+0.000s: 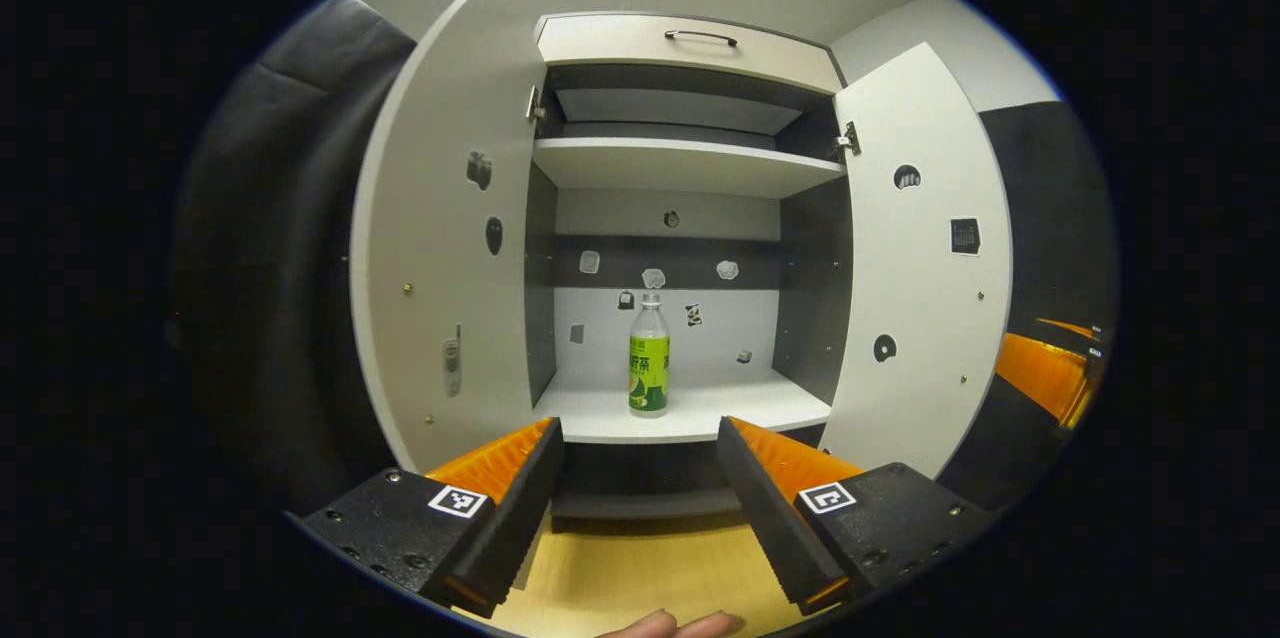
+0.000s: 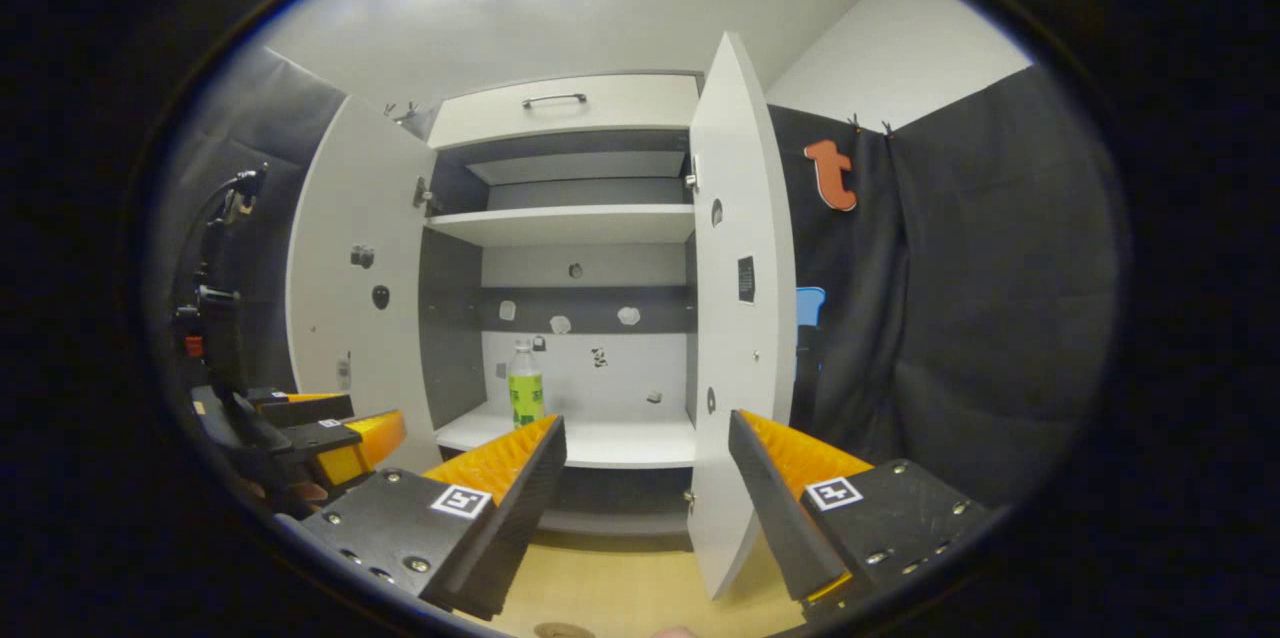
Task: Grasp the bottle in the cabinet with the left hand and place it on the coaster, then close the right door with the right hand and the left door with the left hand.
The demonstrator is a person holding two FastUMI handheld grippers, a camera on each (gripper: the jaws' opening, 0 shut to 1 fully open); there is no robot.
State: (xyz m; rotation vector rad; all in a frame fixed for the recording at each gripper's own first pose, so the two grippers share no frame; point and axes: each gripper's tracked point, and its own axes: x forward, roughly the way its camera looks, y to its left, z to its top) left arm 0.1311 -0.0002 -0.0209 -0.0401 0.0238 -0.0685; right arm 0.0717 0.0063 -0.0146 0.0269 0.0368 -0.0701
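Observation:
A clear bottle (image 1: 648, 358) with a green label and white cap stands upright on the cabinet's lower white shelf (image 1: 700, 413). Both cabinet doors hang open: the left door (image 1: 440, 248) and the right door (image 1: 920, 258). My left gripper (image 1: 640, 503) is open and empty, in front of the shelf and short of the bottle, which lines up between its fingers. My right gripper (image 2: 645, 508) is open too, level with the right door (image 2: 740, 318), whose edge stands between its fingers. From there the bottle (image 2: 525, 388) shows to the left, and the left gripper (image 2: 330, 421) farther left.
An upper shelf (image 1: 680, 168) and a top drawer with a black handle (image 1: 700, 38) sit above. Pale wooden surface (image 1: 640, 568) lies below the cabinet. Fingertips of a hand (image 1: 670, 626) show at the bottom edge. A brownish round disc (image 2: 562, 630) peeks in low.

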